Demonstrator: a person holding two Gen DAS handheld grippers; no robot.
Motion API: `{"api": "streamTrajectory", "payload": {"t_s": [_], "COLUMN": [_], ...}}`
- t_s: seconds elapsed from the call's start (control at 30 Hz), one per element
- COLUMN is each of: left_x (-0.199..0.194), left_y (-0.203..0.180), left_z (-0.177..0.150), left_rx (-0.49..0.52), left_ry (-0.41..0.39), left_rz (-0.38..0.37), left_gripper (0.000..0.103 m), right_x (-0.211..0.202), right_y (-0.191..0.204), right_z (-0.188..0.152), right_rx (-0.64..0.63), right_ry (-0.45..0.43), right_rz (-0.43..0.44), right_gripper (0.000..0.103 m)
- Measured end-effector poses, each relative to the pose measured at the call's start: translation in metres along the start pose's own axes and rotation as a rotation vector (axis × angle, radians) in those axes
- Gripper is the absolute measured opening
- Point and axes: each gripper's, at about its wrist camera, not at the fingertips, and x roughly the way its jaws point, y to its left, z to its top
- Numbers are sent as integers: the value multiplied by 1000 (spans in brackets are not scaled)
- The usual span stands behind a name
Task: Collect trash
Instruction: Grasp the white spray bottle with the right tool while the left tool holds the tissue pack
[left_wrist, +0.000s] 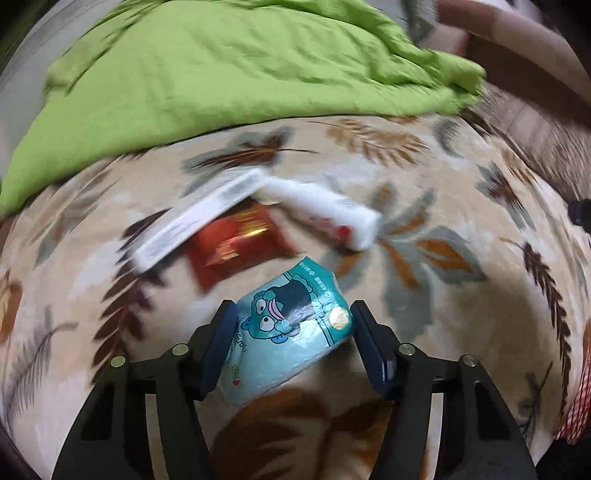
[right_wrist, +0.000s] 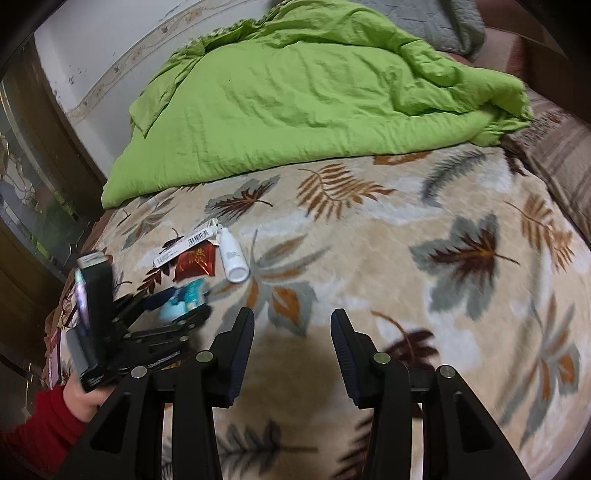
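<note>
A teal tissue pack (left_wrist: 288, 332) with a cartoon print sits tilted between the pads of my left gripper (left_wrist: 293, 314), which press on its two sides. In the right wrist view the same left gripper (right_wrist: 181, 302) holds the tissue pack (right_wrist: 184, 297) at the bed's left side. Just beyond it lie a white barcode box (left_wrist: 199, 218) (right_wrist: 188, 243), a red foil packet (left_wrist: 236, 247) (right_wrist: 195, 260) and a white bottle (left_wrist: 325, 214) (right_wrist: 232, 262). My right gripper (right_wrist: 291, 317) hangs open over the leaf-patterned blanket (right_wrist: 406, 258), with nothing between its fingers.
A crumpled green duvet (right_wrist: 314, 103) covers the far half of the bed. A hand in a red sleeve (right_wrist: 37, 432) holds the left gripper. A glass-door cabinet (right_wrist: 29, 184) stands by the bed's left edge. Red mesh (left_wrist: 580, 406) shows at the right edge.
</note>
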Motion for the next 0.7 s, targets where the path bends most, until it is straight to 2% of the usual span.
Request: {"api": "streamTrajectory", "payload": {"t_s": [0.2,0.27,0.37,0.57,0.6,0.63,0.7], "left_x": [-18,-18,-17,-8,-6,-5,-6], "left_y": [48,58,62,62,62,62,61], "left_z": [-13,-12,-10,-9,-9,-8,-9], "left_rx": [-203,-259,-283,-275,-272,-268,-264], "left_ry": [-6,-9,-13,12,15,18,13], "left_rz": [138,159,184,220,223,226,226], "left_gripper": [61,61,62,66,66,66,66], "right_x": [45,70,104,165,172,178,179], "right_y": [30,45,58,77,79,81,82], "right_z": [22,30,41,54,55,54,52], "right_rx": [-87,-125,-142,-200,-204,-207,-200], "right_ry": [49,76,125,187,199,212,202], "right_rz": [56,72,91,19,11,9,-4], "right_gripper": [47,47,47,47,44,37,36]}}
